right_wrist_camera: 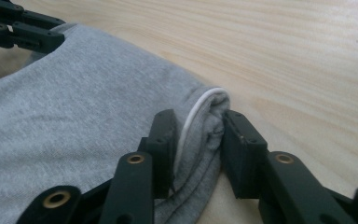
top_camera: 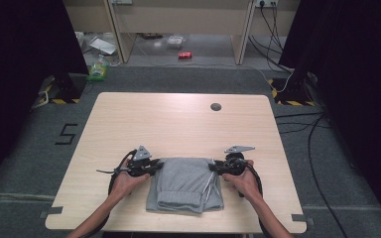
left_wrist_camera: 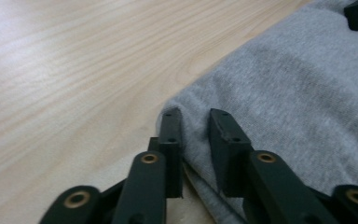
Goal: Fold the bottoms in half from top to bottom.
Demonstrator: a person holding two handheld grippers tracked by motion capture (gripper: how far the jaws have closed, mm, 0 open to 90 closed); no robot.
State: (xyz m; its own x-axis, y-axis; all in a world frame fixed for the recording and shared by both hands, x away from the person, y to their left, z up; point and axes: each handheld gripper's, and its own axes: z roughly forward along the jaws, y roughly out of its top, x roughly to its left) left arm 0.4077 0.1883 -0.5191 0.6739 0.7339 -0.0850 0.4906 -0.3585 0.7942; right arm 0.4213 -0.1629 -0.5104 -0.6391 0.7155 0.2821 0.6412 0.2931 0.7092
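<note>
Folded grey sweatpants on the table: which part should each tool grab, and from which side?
Take the grey sweatpants by the two far corners, each tool from its own outer side. The left tool already pinches the far-left corner, the right tool the thick far-right fold with its white stripe. The stacked layers bunch there, so, probably, a grip holds them together.

Wooden table (top_camera: 178, 124); red can (top_camera: 185, 55) on floor beyond; black cables (top_camera: 317, 148).

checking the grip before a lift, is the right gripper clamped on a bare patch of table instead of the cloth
No, in the right gripper view the right gripper has its jaws around the folded corner of the grey sweatpants.
</note>
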